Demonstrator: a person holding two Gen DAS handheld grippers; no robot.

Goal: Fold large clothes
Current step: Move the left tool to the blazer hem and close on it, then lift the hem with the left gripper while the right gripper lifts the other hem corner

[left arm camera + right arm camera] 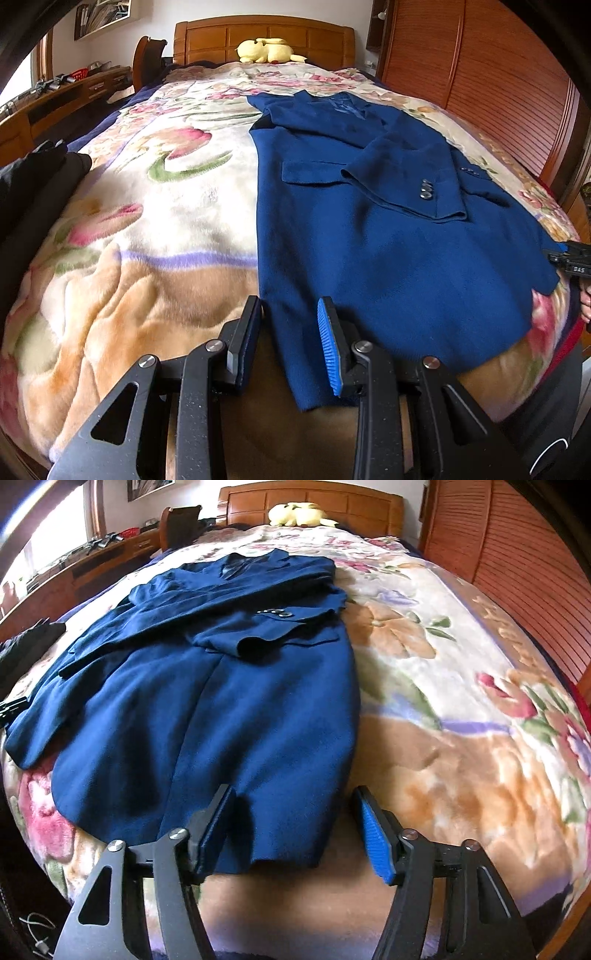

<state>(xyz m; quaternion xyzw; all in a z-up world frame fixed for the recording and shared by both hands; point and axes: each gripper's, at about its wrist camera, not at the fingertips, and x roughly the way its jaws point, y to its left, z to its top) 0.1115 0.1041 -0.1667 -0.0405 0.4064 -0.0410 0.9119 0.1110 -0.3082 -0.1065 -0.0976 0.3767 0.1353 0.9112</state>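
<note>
A large dark blue coat (376,236) lies flat on the floral blanket (147,221), collar toward the headboard, with both sleeves folded across its front. My left gripper (290,317) is open at the coat's bottom left hem corner, jaws astride the edge. My right gripper (291,812) is open at the bottom right hem corner of the coat (221,709); the hem lies between its jaws. The right gripper also shows at the far right edge of the left wrist view (570,258).
A yellow plush toy (266,50) sits by the wooden headboard (264,35). Dark clothing (37,177) lies at the bed's left side. A wooden desk (62,96) stands to the left and a slatted wooden wardrobe (480,74) to the right.
</note>
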